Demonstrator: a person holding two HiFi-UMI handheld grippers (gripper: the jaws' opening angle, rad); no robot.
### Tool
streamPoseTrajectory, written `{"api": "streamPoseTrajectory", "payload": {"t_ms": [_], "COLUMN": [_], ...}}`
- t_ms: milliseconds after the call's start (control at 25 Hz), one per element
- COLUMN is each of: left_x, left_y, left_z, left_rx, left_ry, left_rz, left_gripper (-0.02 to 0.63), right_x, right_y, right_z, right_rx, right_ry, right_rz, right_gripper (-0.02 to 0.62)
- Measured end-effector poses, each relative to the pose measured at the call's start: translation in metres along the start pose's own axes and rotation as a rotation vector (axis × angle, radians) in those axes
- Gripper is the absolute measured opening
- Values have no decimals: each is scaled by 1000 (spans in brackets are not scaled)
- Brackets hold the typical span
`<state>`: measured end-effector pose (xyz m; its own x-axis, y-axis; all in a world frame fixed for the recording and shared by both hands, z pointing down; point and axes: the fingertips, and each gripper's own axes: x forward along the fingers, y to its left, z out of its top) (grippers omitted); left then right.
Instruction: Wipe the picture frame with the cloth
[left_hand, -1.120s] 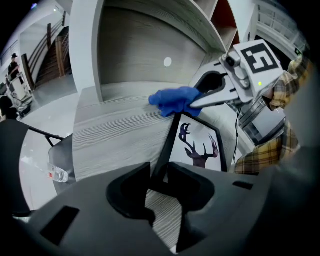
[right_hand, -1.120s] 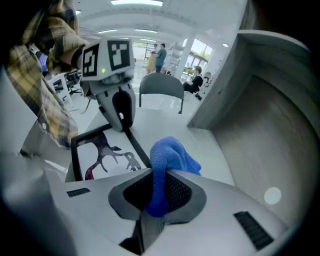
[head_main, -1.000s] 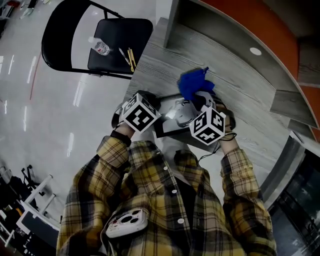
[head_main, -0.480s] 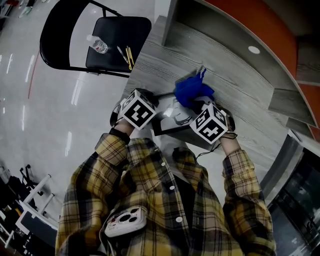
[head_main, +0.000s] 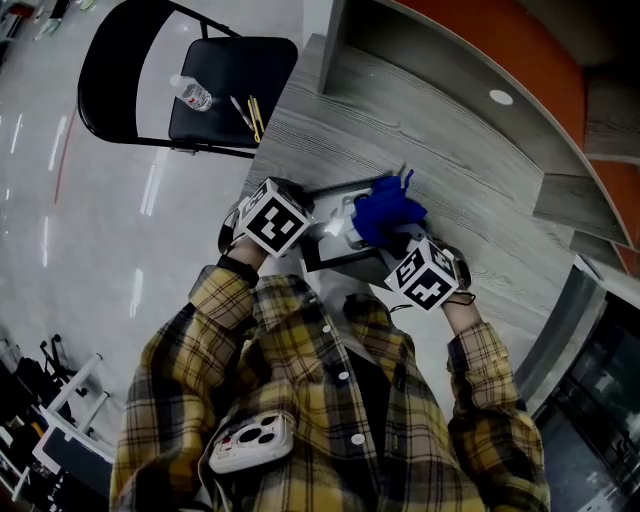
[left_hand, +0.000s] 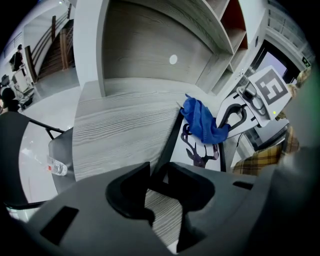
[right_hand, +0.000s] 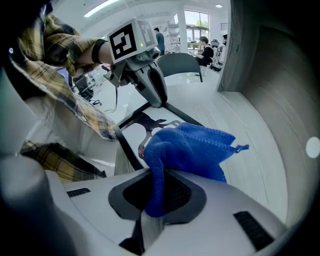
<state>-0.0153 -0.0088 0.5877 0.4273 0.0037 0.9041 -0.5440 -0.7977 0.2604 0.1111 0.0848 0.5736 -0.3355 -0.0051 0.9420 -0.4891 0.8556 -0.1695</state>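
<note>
A black picture frame (head_main: 325, 262) with a white deer print (left_hand: 202, 150) lies flat on the grey wooden table (head_main: 330, 140). My left gripper (head_main: 303, 233) is at the frame's left corner, and the black frame bar (left_hand: 172, 137) runs in between its jaws, which are closed on it (left_hand: 159, 174). My right gripper (head_main: 397, 236) is shut on a bunched blue cloth (head_main: 386, 209). The cloth (right_hand: 192, 145) hangs from the jaws and rests on the frame's far right part, over the print (right_hand: 150, 121). The left gripper (right_hand: 159, 101) shows in the right gripper view at the frame's far corner.
A black folding chair (head_main: 225, 90) stands off the table's left end, with a water bottle (head_main: 192, 93) and pencils (head_main: 248, 115) on its seat. A grey shelf wall (head_main: 335, 35) rises at the table's back. The table's near edge is close to the person's plaid shirt (head_main: 300, 400).
The right gripper has carried the blue cloth left and nearer, from beyond the frame's far edge onto the picture. The left gripper has stayed on the frame's corner.
</note>
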Motion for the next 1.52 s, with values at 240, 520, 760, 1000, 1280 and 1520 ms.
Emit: {"api": "streamPoseTrajectory", "payload": {"t_ms": [240, 520, 760, 1000, 1280, 1520], "left_x": [2, 3, 0, 2, 2, 2], "left_y": [-1, 0, -3, -2, 0, 0], "left_z": [-1, -1, -1, 1, 0, -2], "left_rx": [-19, -16, -24, -23, -23, -24], "left_ry": [3, -6, -12, -17, -14, -6], "left_rz": [-8, -4, -13, -22, -25, -32], "left_gripper": [114, 114, 114, 114, 114, 114], "right_x": [-11, -20, -61, -24, 22, 21], "right_y": [11, 8, -47, -65, -44, -23], "right_z": [-11, -2, 66, 109, 104, 84], "right_rx": [55, 137, 233, 153, 78, 111], "right_ry": [-12, -133, -375, -306, -161, -136], "right_rz": [48, 55, -109, -116, -60, 43], "right_gripper": [54, 54, 54, 54, 54, 54]}}
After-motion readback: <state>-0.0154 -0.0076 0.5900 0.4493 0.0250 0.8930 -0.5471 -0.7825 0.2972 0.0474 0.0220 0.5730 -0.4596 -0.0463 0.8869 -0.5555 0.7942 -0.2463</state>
